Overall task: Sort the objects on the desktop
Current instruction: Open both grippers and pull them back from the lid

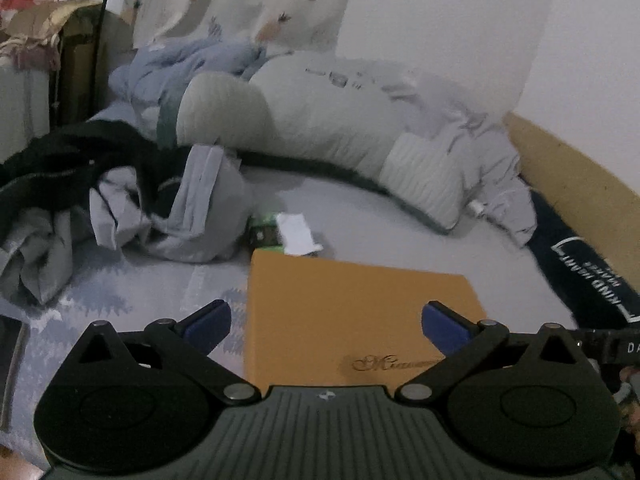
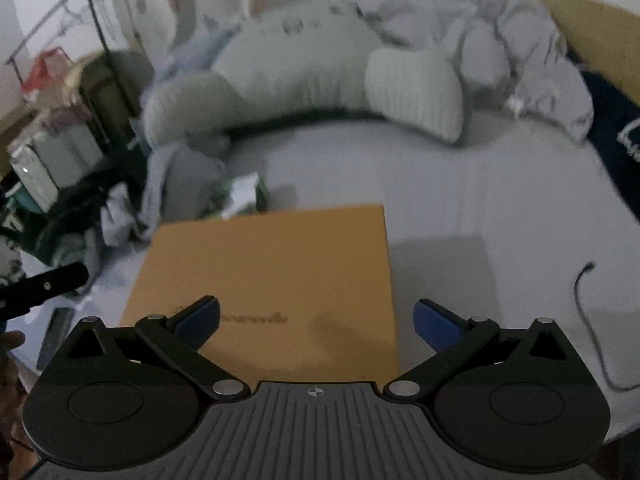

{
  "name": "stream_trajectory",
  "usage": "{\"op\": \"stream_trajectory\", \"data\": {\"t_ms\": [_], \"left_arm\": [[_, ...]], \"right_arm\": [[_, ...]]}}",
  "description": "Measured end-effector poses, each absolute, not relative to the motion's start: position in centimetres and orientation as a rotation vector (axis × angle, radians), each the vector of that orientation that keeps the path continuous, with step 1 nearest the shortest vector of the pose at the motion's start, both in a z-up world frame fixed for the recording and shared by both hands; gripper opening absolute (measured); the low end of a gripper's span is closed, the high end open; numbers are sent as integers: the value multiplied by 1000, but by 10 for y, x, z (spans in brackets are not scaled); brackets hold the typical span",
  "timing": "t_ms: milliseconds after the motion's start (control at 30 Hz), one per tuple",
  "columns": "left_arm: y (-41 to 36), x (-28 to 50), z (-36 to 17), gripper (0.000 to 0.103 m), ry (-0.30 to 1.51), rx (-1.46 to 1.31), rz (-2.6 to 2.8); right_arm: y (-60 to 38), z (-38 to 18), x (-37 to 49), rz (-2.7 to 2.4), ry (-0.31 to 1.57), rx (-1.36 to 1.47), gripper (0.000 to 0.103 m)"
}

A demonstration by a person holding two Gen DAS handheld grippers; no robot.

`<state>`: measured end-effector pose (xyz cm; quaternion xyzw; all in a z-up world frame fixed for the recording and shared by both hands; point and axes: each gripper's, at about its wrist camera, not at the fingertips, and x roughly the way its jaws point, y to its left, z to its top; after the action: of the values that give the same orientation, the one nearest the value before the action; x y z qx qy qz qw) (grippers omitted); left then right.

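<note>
A flat orange box (image 1: 352, 312) with a script logo lies on the grey bedsheet, right in front of both grippers; it also shows in the right wrist view (image 2: 272, 272). My left gripper (image 1: 326, 326) is open and empty, its blue fingertips (image 1: 208, 326) spread above the box's near edge. My right gripper (image 2: 316, 322) is open and empty above the box's near right part. Behind the box lies a small green packet with white paper (image 1: 286, 234), seen too in the right wrist view (image 2: 244, 194).
Crumpled grey and black clothes (image 1: 120, 200) lie left of the box. A long pale pillow (image 1: 320, 132) runs across the back. A dark printed cloth (image 1: 588, 272) lies at the right. A thin cable (image 2: 592, 320) lies on the sheet at right. A dark flat object (image 2: 56, 336) lies left.
</note>
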<state>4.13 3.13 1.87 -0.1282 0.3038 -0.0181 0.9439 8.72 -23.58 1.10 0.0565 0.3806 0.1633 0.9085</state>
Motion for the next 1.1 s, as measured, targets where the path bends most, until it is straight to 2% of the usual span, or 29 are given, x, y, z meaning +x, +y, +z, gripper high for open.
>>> {"op": "stream_trajectory", "data": {"t_ms": [200, 367, 1100], "left_arm": [[28, 17, 31, 103, 591, -225, -51], [23, -3, 32, 103, 581, -157, -57], [1, -20, 13, 103, 592, -90, -78]], "right_arm": [[-243, 39, 56, 358, 661, 70, 103], [-246, 40, 33, 372, 612, 32, 103], [-247, 3, 12, 362, 683, 50, 103]]}}
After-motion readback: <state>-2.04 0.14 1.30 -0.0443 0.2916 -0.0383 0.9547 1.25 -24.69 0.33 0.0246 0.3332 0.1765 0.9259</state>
